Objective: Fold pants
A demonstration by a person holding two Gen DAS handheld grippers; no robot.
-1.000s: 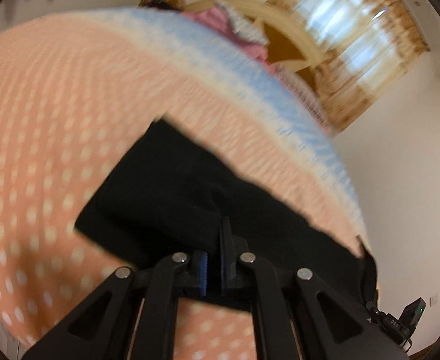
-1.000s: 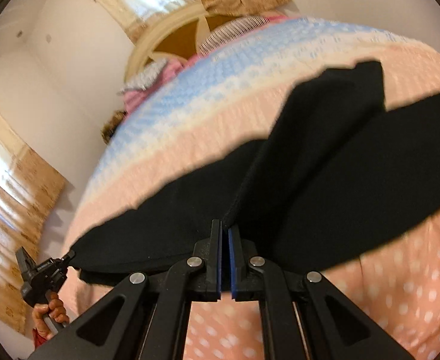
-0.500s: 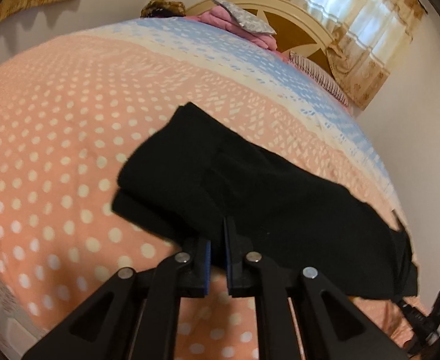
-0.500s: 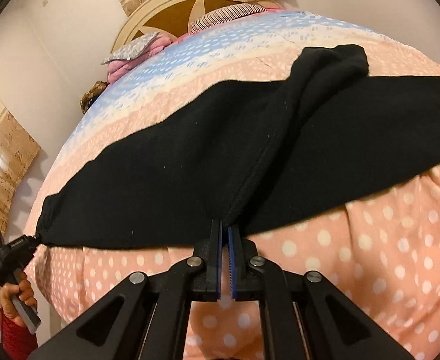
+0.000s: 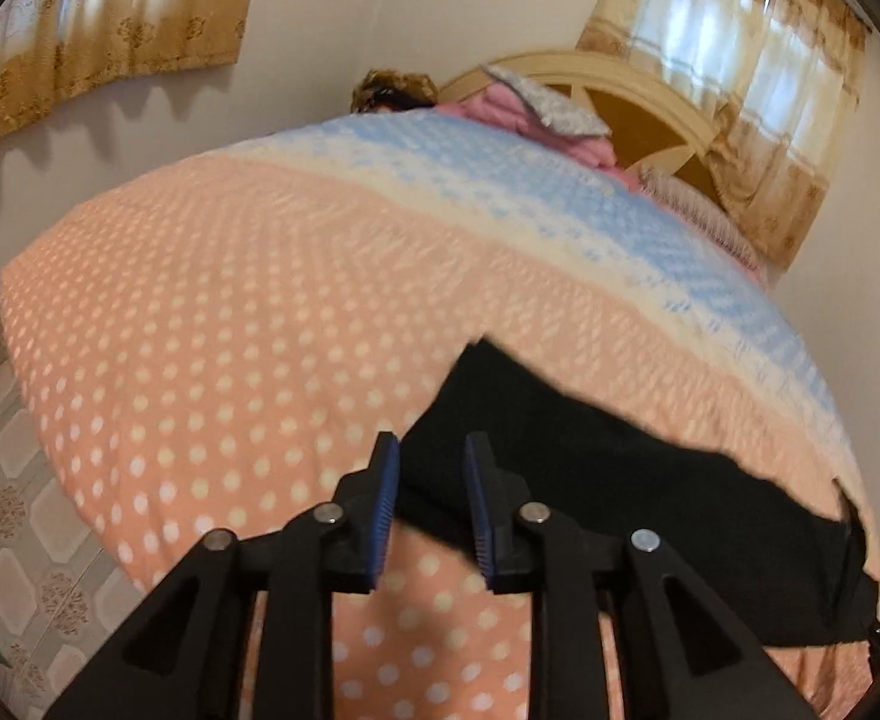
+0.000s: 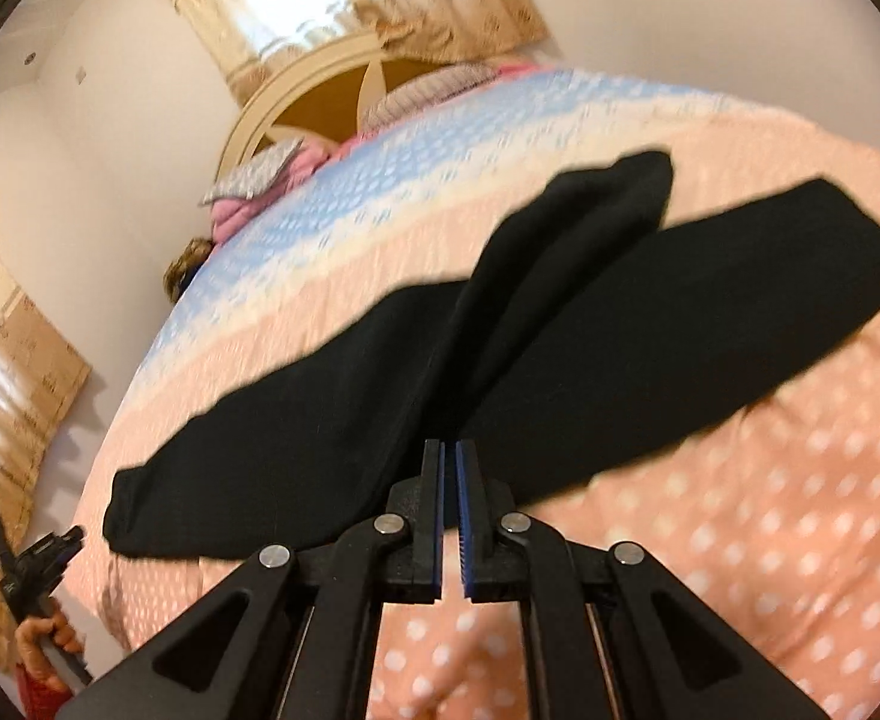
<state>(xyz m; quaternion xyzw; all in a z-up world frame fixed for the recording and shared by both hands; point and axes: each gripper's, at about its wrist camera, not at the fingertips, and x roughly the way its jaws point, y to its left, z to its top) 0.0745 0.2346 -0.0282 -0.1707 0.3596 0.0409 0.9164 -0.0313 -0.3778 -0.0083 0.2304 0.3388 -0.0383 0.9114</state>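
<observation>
Peach, white-dotted bedding (image 5: 212, 324) covers the bed beneath both tools. Nearest, the left hand-held gripper (image 5: 431, 504) has just been opening; its jaws stand apart, released, above the edge of the black pants (image 5: 590, 468), which lie just ahead and to its right. The right hand-held gripper (image 6: 451, 516) is clenched, its blue pads nearly together, with the pants (image 6: 380, 396) spread directly in front; whether cloth is pinched cannot be told. Farther off, pillows (image 6: 260, 180) rest against the headboard (image 6: 320, 90).
</observation>
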